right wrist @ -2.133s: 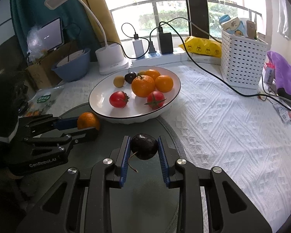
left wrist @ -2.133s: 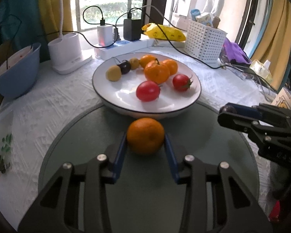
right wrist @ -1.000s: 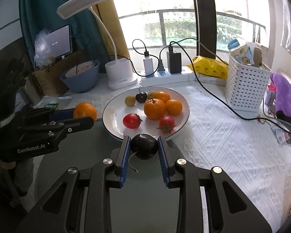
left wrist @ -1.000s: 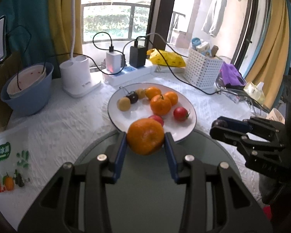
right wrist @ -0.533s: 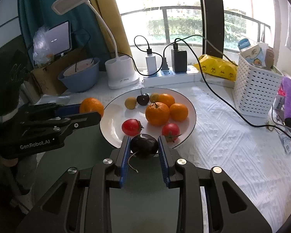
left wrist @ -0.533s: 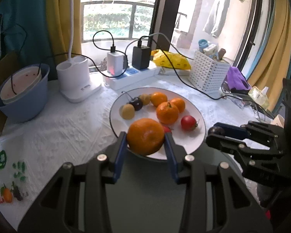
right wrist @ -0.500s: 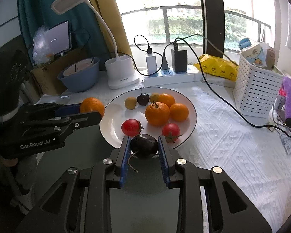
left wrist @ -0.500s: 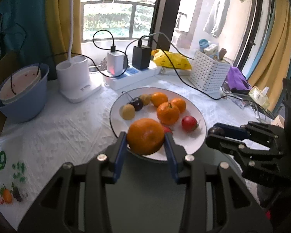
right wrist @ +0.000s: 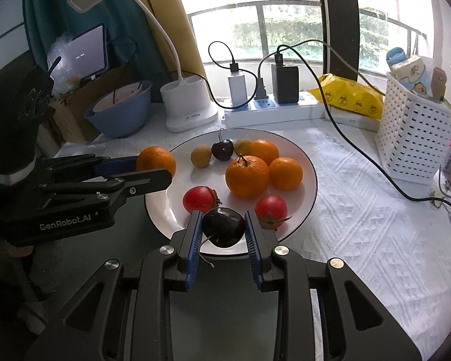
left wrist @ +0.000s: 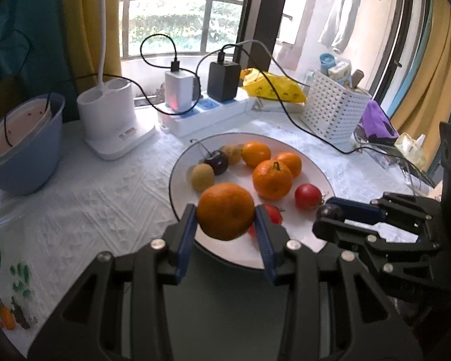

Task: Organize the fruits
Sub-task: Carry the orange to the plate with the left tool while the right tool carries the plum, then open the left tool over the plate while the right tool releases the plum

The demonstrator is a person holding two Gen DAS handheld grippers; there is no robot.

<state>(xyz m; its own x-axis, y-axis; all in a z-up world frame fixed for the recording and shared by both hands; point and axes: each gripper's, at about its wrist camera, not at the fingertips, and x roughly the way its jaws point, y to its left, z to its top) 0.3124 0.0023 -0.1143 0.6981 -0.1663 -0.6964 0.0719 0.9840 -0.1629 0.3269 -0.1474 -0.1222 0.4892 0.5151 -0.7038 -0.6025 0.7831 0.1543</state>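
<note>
My left gripper is shut on an orange mandarin, held in the air over the near left rim of the white plate. My right gripper is shut on a dark cherry with its stem hanging down, above the plate's near rim. On the plate lie three mandarins, two red tomatoes, a second dark cherry and two small yellowish fruits. In the right wrist view the left gripper with its mandarin hovers at the plate's left edge.
A dark round mat lies under the plate's near side on a white cloth. Behind stand a white lamp base, a power strip with chargers and cables, a blue bowl, a yellow bag and a white basket.
Both grippers have moved forward and slightly down toward the plate, each still holding its fruit; the plate looks larger and closer, and the fruits now hang over its near rim.
</note>
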